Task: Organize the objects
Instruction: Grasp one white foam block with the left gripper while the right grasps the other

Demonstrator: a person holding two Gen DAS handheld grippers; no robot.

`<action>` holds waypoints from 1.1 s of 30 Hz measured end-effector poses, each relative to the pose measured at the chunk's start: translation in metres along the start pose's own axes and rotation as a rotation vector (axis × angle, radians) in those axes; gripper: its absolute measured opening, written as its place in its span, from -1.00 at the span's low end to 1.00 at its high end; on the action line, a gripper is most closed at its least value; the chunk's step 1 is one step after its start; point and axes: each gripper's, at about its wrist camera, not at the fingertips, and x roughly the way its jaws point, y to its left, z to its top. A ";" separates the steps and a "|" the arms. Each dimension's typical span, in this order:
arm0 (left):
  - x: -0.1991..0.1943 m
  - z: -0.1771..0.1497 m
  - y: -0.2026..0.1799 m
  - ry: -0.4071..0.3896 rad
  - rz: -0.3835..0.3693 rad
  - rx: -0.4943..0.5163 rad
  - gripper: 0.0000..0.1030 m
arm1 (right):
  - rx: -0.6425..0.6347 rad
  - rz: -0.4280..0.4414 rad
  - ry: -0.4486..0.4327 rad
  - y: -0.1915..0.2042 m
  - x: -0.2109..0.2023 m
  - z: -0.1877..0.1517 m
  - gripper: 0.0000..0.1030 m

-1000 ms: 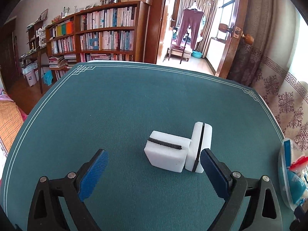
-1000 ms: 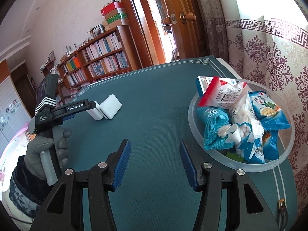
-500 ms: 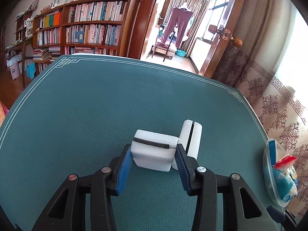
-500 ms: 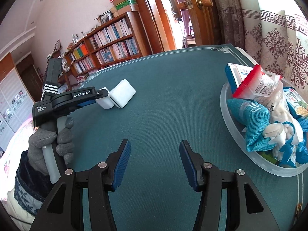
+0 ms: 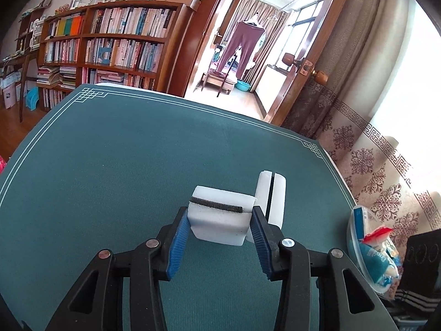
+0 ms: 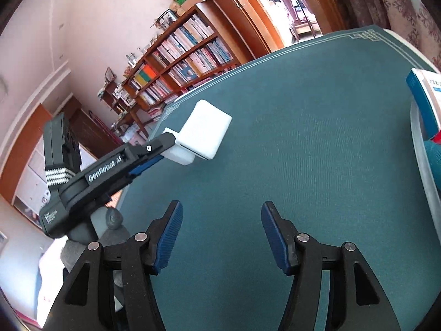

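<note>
While the left gripper (image 5: 220, 224) squeezes one white block (image 5: 220, 218) beside its upright twin (image 5: 271, 197) mid-table, the right gripper (image 6: 222, 231) is spreading its jaws, nothing between them, over bare green cloth (image 6: 317, 138); bowl (image 6: 420, 149) hugs the right edge.

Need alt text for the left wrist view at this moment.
The left claw is shut on a white foam block with a dark strip along its top, over a teal table mat. A second white block stands upright just right of it; a bowl of snack packets sits at the right edge.
</note>
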 end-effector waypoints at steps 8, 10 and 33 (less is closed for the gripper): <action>0.000 -0.012 -0.028 0.041 -0.091 0.063 -0.09 | 0.237 0.116 -0.053 -0.038 0.004 0.025 0.36; 0.000 -0.016 -0.035 0.047 -0.108 0.080 -0.09 | 0.265 0.116 -0.064 -0.044 0.005 0.028 0.37; 0.008 -0.022 -0.037 0.075 -0.087 0.085 -0.09 | 0.188 -0.102 -0.070 -0.047 0.016 0.034 -0.33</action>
